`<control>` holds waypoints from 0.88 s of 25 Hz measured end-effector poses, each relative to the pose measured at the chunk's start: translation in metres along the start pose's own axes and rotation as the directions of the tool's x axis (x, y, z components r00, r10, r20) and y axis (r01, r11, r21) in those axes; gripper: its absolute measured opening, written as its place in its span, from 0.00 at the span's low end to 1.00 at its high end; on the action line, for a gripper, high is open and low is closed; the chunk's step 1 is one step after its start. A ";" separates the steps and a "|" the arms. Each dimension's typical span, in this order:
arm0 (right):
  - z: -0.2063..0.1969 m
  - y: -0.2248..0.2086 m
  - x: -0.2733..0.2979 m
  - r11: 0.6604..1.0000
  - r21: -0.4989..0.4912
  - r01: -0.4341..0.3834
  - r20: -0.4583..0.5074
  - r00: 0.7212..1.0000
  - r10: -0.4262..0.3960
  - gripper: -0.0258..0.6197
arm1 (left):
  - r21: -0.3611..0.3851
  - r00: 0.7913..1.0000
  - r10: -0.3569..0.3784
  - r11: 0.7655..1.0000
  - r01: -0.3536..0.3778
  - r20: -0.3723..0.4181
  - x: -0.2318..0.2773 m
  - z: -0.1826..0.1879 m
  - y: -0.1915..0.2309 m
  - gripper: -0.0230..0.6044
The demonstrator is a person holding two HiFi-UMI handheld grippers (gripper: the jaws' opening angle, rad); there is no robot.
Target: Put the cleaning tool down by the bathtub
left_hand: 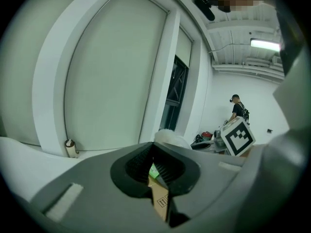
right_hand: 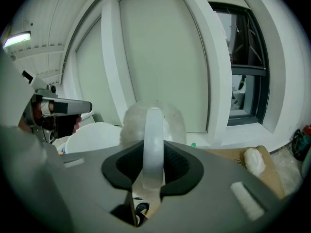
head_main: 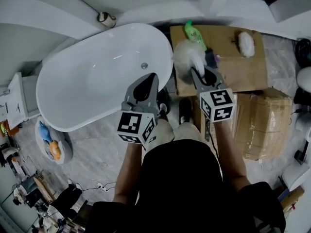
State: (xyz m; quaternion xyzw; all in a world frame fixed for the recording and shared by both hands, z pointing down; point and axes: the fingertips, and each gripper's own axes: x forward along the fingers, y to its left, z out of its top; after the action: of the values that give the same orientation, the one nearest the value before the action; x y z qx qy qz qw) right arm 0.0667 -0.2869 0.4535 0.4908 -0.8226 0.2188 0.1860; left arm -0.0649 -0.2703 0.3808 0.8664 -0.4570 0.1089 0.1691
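The cleaning tool is a fluffy white brush [head_main: 187, 56] with a pale translucent handle [right_hand: 153, 144]. My right gripper [head_main: 197, 73] is shut on that handle and holds the brush head-forward over the left edge of a cardboard box [head_main: 233, 62], just right of the white oval bathtub [head_main: 87, 81]. The brush head [right_hand: 133, 123] rises past the jaws in the right gripper view. My left gripper [head_main: 150, 76] hovers over the tub's right rim. Its jaws are together, with nothing between them [left_hand: 155, 154]. The brush head [left_hand: 170, 137] shows beyond them.
On the box stand a green bottle [head_main: 194, 33], a dark container [head_main: 210, 57] and a white fluffy pad [head_main: 246, 43]. A second, wrapped box [head_main: 265, 125] lies to the right. A basin with toys [head_main: 51, 142] sits left of the tub. A person [left_hand: 237, 108] stands far off.
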 end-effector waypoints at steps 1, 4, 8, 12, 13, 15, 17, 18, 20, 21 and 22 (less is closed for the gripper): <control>-0.002 -0.001 0.005 1.000 0.004 0.006 -0.008 1.000 -0.006 0.19 | 0.001 1.000 -0.011 1.000 0.011 -0.008 0.005 -0.001 0.004 0.03; -0.012 -0.005 0.022 1.000 0.018 0.018 -0.033 0.999 -0.017 0.19 | 0.007 0.999 -0.037 0.999 0.037 -0.034 0.020 -0.009 0.014 0.03; -0.030 -0.012 0.044 0.999 0.020 0.032 -0.066 0.997 -0.030 0.19 | -0.008 0.996 -0.064 0.998 0.063 -0.070 0.042 -0.025 0.024 0.03; -0.049 -0.019 0.066 0.999 0.014 0.041 -0.100 0.994 -0.039 0.19 | -0.019 0.991 -0.094 0.996 0.093 -0.098 0.060 -0.040 0.029 0.03; -0.054 -0.021 0.071 0.999 0.013 0.042 -0.108 0.993 -0.040 0.19 | -0.022 0.990 -0.101 0.995 0.099 -0.103 0.064 -0.043 0.030 0.03; -0.064 -0.022 0.081 0.999 0.010 0.043 -0.125 0.991 -0.041 0.19 | -0.026 0.987 -0.114 0.993 0.111 -0.117 0.069 -0.050 0.033 0.03; -0.073 -0.022 0.090 0.999 0.002 0.039 -0.144 0.989 -0.039 0.19 | -0.027 0.983 -0.124 0.992 0.122 -0.133 0.073 -0.056 0.037 0.03; -0.077 -0.022 0.094 0.999 -0.005 0.036 -0.155 0.987 -0.037 0.19 | -0.030 0.982 -0.129 0.992 0.126 -0.140 0.075 -0.059 0.038 0.03; -0.087 -0.025 0.102 0.999 -0.016 0.033 -0.175 0.984 -0.036 0.19 | -0.041 0.980 -0.136 0.990 0.131 -0.148 0.079 -0.065 0.039 0.03; -0.092 -0.026 0.107 0.999 -0.019 0.033 -0.181 0.983 -0.036 0.19 | -0.049 0.979 -0.138 0.990 0.132 -0.149 0.082 -0.068 0.040 0.03; -0.096 -0.028 0.112 0.999 -0.021 0.033 -0.186 0.982 -0.037 0.19 | -0.057 0.979 -0.139 0.990 0.132 -0.149 0.085 -0.071 0.041 0.03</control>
State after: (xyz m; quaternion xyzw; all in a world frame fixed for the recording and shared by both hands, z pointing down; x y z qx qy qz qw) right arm 0.0499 -0.3277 0.5970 0.4808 -0.7948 0.2532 0.2703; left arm -0.0538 -0.3276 0.4829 0.8805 -0.3849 0.1526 0.2308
